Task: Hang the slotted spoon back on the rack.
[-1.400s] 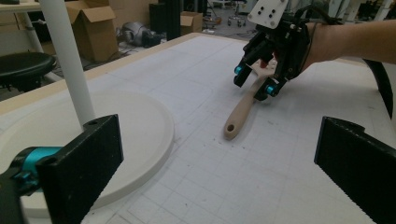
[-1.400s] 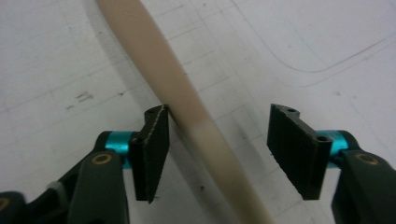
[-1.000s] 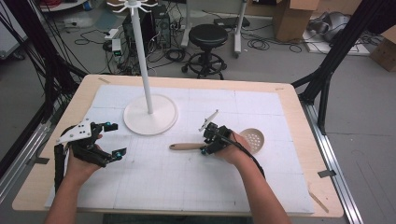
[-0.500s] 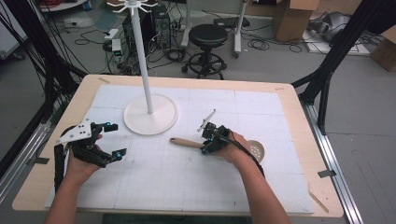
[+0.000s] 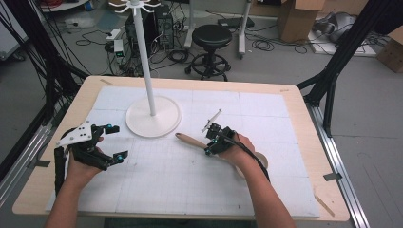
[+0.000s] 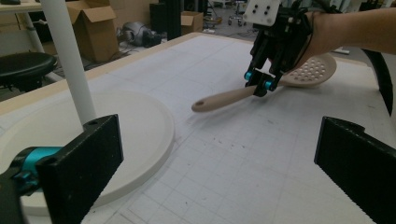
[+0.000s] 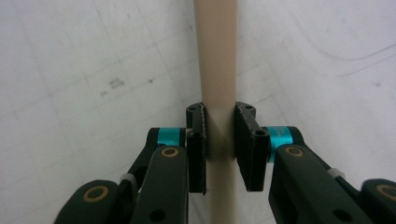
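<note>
Right tool [image 5: 209, 142]: jaws just closing, clamped on beige perforated wooden spoon's [image 6: 280, 81] handle. Left tool [image 5: 115, 141]: agape, empty. Advice: confirm firm squeeze before lifting off worktop [image 5: 285, 102].

In the high view, right of centre, a hand covers most of the spoon's [image 5: 190, 140] bowl. The stand's [image 5: 153, 116] top is cut off at the upper edge.

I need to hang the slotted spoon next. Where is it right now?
In the high view the slotted spoon lies right of the white stand base, its handle clamped in the right gripper, its bowl under that hand.
</note>
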The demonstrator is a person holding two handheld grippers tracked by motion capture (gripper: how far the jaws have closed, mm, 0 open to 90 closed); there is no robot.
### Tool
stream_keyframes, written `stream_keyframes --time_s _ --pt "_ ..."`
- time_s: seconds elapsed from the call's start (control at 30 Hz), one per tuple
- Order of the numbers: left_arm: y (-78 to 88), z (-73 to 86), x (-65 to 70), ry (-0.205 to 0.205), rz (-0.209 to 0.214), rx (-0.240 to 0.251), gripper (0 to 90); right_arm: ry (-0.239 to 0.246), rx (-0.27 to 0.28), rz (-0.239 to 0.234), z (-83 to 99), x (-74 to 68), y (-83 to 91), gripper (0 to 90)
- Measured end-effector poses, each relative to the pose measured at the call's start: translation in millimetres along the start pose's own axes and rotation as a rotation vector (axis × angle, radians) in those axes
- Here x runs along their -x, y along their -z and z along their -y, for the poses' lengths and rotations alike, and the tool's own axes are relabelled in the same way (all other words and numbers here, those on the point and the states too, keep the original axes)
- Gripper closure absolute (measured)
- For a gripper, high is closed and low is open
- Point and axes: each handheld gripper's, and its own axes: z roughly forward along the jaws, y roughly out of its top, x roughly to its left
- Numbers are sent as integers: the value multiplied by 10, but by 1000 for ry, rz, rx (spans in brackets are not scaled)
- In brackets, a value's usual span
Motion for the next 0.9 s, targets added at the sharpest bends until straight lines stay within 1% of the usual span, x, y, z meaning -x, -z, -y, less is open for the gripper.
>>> stream_keyframes --time_s 0.03,0.07,0.1,0.13,0.17,0.2,0.33,0.4,0.43,0.47,0.6,0.67,0.7,0.73,0.77,0.8,0.83,0.87,0.9 --pt "-2 1 -2 0 -2 1 17 -11 47 -17 0 10 70 758" --pt "-2 1 -2 0 -2 1 17 -11 47 -17 0 10 70 758" --pt "-2 0 -1 0 -3 0 17 -21 125 -32 1 19 208 758" --pt "0 -1 -2 -1 -2 0 17 -21 125 -32 1 19 208 758" --pt "14 -5 -6 3 -5 7 17 -21 174 -37 1 25 311 758" --pt "14 -5 -6 3 -5 7 17 -21 174 -37 1 25 311 758" --pt "47 -16 -8 3 -10 17 17 -18 270 -34 -12 16 552 758" --pt "36 -16 -1 -1 -8 12 17 -9 298 -29 -25 8 638 758" --pt "21 -14 4 -3 -5 5 17 -6 331 -30 -47 -6 727 758" --pt "21 -14 4 -3 -5 5 17 -6 331 -30 -47 -6 727 758" --pt "25 -13 1 -2 -5 7 17 12 389 -28 -99 -40 893 758" --pt "33 -16 -2 -2 -7 11 17 19 402 -23 -133 -56 958 757" --pt "39 -17 1 0 -7 13 17 28 420 -18 -171 -57 1025 757" --pt "39 -17 1 0 -7 13 17 28 420 -18 -171 -57 1025 757" --pt "39 -18 2 0 -7 13 17 24 443 -19 -210 -57 1091 758" --pt "39 -18 2 0 -7 13 17 24 443 -19 -210 -57 1091 758" --pt "38 -18 1 -1 -6 13 17 28 453 -20 -251 -53 1144 757" --pt "38 -18 1 -1 -6 12 17 28 453 -20 -251 -53 1144 757" --pt "37 -17 2 0 -7 12 17 38 461 -17 -279 -49 1174 757"
